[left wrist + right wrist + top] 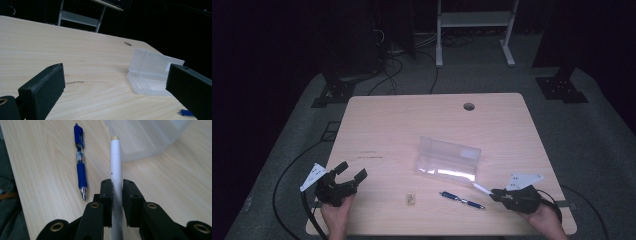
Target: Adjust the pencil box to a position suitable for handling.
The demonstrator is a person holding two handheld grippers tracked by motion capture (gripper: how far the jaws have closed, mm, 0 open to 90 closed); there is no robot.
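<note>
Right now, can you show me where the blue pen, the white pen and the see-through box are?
blue pen [81, 168], right gripper view, on its blue grip.
white pen [116, 160], right gripper view, on its barrel ahead of the jaws.
see-through box [447, 159], high view, on its front wall.

The left gripper [349, 173] sits at about 7 o'clock on the bench, held from below by the left hand [337, 206], whose forearm comes up from the bottom edge. Its fingers [42, 88] stand wide apart and point toward 1 o'clock, with nothing between them. The right gripper [495, 194] sits at about 5 o'clock, gripped by the right hand [544, 216]. It lies nearly level and points toward 10 o'clock. Its fingers [107, 195] are drawn close together and press on a thin white pen [116, 162] from both sides.
</note>
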